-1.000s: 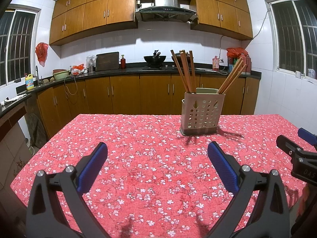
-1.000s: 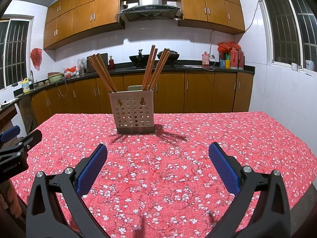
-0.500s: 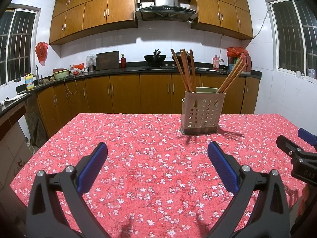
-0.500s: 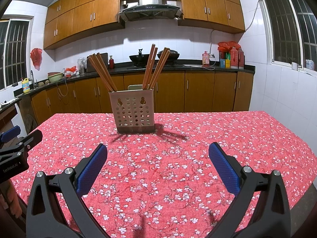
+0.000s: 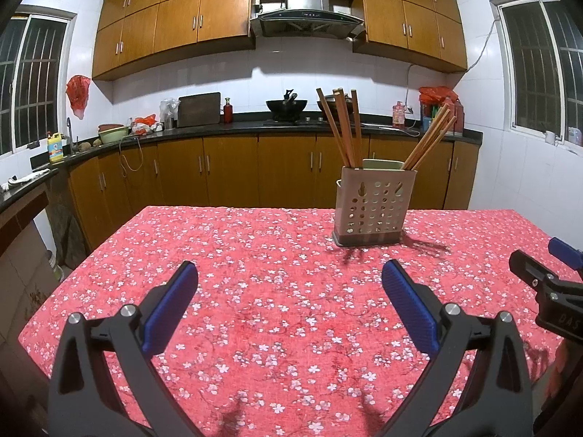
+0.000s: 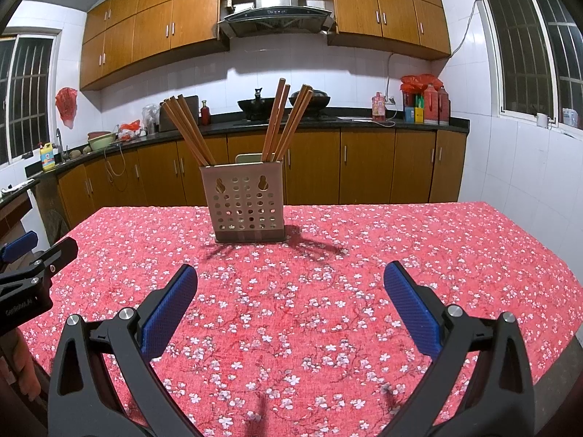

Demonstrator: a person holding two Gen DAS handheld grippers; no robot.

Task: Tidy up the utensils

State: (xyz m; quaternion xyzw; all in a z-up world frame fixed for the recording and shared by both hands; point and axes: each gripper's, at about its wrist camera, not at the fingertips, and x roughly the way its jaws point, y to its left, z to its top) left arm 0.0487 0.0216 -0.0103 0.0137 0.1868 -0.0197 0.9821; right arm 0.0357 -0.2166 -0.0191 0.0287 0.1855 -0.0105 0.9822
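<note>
Wide-spread right claw (image 6: pixel 290 282) above floral tablecloth (image 6: pixel 419 240), chopsticks (image 6: pixel 280 123) upright in perforated holder (image 6: pixel 245 202) beyond.

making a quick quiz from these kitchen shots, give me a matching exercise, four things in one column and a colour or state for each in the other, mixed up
Things:
1. chopsticks
2. tablecloth
3. right gripper
4. wok

Colour or state:
A. open, holding nothing
B. standing in the holder
C. black, on the counter
D. red with white flowers

Pairs: 1-B, 2-D, 3-A, 4-C
</note>
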